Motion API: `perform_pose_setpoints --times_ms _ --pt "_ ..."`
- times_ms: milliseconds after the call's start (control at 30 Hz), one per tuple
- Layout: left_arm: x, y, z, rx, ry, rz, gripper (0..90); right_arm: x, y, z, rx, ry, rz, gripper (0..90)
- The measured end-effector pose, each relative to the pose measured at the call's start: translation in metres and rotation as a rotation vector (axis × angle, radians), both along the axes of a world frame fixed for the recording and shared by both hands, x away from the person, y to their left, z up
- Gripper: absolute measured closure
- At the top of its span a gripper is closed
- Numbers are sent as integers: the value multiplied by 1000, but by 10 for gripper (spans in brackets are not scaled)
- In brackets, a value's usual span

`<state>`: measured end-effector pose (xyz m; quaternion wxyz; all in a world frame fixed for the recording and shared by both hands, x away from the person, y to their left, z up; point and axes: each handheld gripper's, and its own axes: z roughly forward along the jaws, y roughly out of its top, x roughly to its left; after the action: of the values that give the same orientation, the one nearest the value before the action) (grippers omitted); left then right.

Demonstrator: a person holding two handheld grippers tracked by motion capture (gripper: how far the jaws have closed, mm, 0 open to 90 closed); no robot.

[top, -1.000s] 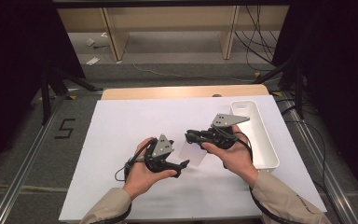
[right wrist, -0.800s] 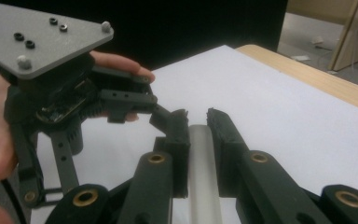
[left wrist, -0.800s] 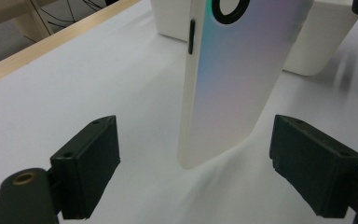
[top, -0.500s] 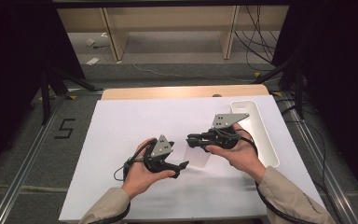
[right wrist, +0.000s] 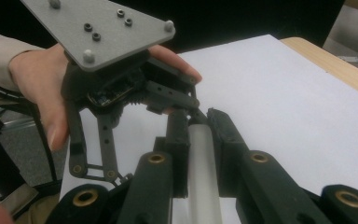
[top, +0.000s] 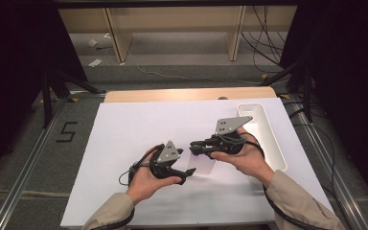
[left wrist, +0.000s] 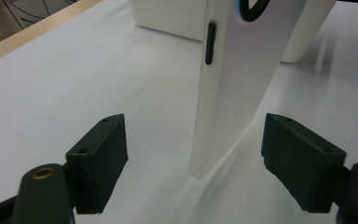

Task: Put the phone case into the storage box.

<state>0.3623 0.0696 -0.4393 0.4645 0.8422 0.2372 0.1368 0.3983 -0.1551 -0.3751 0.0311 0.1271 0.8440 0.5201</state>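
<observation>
A thin white slab (top: pixel 204 166) with a black side button and a black ring hangs edge-down just above the white table. My right gripper (top: pixel 194 146) is shut on its upper end, and its pads (right wrist: pixel 179 140) press both faces of the slab (right wrist: pixel 200 168). My left gripper (top: pixel 189 171) comes from the left, and its jaws have just been closing. In the left gripper view the slab (left wrist: pixel 233 84) stands between the pads (left wrist: pixel 98 163) of that gripper (left wrist: pixel 193 140). Neither pad touches it, and there is a clear gap on each side.
A long white tray (top: pixel 268 139) lies at the table's right edge, behind the right hand, and appears again as a white tray (left wrist: pixel 168 18) beyond the slab. A wooden strip (top: pixel 187 94) borders the far side of the table. Black cables trail from both grippers.
The left gripper's jaws have narrowed slightly around the slab. Both hands stay where they were, and the right gripper keeps its hold.
</observation>
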Motion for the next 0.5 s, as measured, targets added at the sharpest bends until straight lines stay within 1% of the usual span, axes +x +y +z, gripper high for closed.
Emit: perform_pose_setpoints --times_ms 100,200,467,500 --pt "0 -2 -2 7 3 -17 253 -1 1 0 -3 1 6 799" --pt "0 -4 -4 15 9 -37 286 -1 2 1 -4 0 13 799" --pt "2 -4 -7 18 19 -49 330 -2 2 1 -3 1 27 799" --pt "2 -4 -7 13 19 -52 330 -2 2 1 -3 1 27 799"
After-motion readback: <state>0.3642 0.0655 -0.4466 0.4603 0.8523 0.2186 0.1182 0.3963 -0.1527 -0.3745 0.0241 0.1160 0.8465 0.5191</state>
